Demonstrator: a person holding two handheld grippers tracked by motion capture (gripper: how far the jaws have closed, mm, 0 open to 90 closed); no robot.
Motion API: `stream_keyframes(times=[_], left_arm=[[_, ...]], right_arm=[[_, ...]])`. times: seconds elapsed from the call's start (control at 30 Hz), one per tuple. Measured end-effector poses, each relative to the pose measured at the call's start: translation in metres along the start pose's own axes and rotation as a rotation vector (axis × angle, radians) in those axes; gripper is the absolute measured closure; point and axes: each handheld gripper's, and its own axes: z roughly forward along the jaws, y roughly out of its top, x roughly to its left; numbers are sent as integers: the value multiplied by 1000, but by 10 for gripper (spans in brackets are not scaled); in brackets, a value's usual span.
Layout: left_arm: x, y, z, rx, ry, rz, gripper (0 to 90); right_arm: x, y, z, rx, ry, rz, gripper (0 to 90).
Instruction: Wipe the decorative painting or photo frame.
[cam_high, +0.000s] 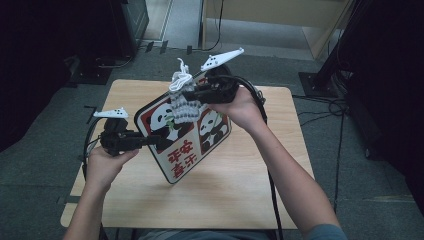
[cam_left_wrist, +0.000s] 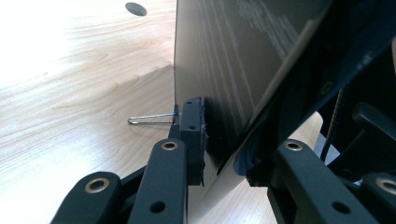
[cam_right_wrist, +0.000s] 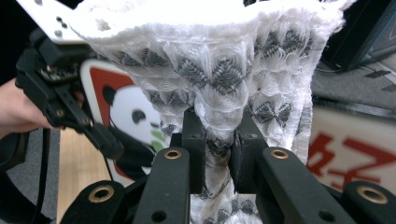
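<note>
Up above the wooden table (cam_high: 240, 185), the left gripper (cam_high: 159, 141) clamps the panda bag's (cam_high: 187, 135) edge, holding it tilted. Meanwhile the right gripper (cam_high: 186, 95) pinches a white-and-grey knitted cloth (cam_right_wrist: 224, 70) over the bag's top, hiding part of its print.

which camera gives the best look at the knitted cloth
The right gripper view: the white-and-grey knitted cloth hangs close up, pinched between that gripper's fingers. The high view shows it small, in front of the panda board.
</note>
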Motion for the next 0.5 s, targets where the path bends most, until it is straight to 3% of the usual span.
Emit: stream_keyframes(times=[0.17, 0.5], left_arm=[[0, 0, 0, -1, -2, 0, 742], [1, 0, 0, -1, -3, 2, 743]], right_arm=[[4, 9, 11, 19, -23, -22, 796], [3, 3, 21, 36, -21, -28, 791]])
